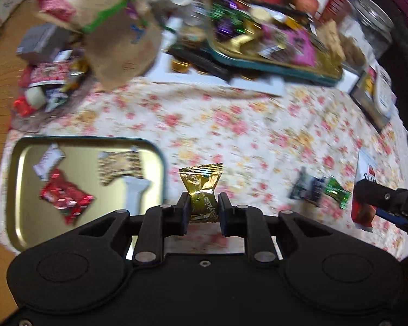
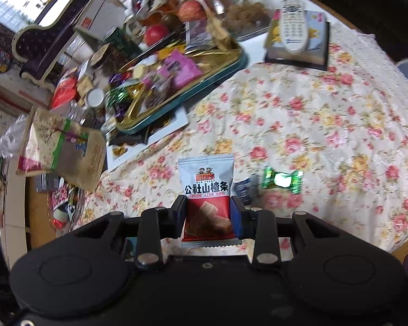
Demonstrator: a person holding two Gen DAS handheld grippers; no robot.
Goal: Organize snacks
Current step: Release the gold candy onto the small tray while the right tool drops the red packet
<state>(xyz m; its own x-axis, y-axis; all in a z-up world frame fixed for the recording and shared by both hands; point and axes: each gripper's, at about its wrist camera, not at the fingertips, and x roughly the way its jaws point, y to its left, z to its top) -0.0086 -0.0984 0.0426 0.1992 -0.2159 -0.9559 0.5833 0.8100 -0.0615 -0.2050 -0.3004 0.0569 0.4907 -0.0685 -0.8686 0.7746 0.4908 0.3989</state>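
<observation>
A gold candy (image 1: 202, 190) is pinched upright between the closed jaws of the left gripper (image 1: 203, 212), and a red-and-white snack packet (image 2: 207, 198) printed with Chinese characters is clamped upright between the closed jaws of the right gripper (image 2: 208, 214). Both are held above the floral tablecloth (image 2: 312, 114) that covers the table. Taken from the gold candy, the small gold tray (image 1: 24, 190) is seen only in the left wrist view, just to its left; a red wrapper (image 1: 65, 197), a white wrapper (image 1: 48, 161) and a patterned packet (image 1: 121, 167) lie in it. To the candy's right, a green candy (image 1: 337, 190) and a dark packet (image 1: 308, 187) lie side by side on the cloth, and beyond them the right gripper is seen entering at the frame edge. Only the right wrist view shows a white remote (image 2: 293, 24) lying on a box at the far side, and a window at the upper left. The large heaped tray (image 2: 193, 92) and a brown paper bag (image 1: 122, 40) appear in both views, far beyond the jaws. Both grippers are held tilted down towards the cloth.
</observation>
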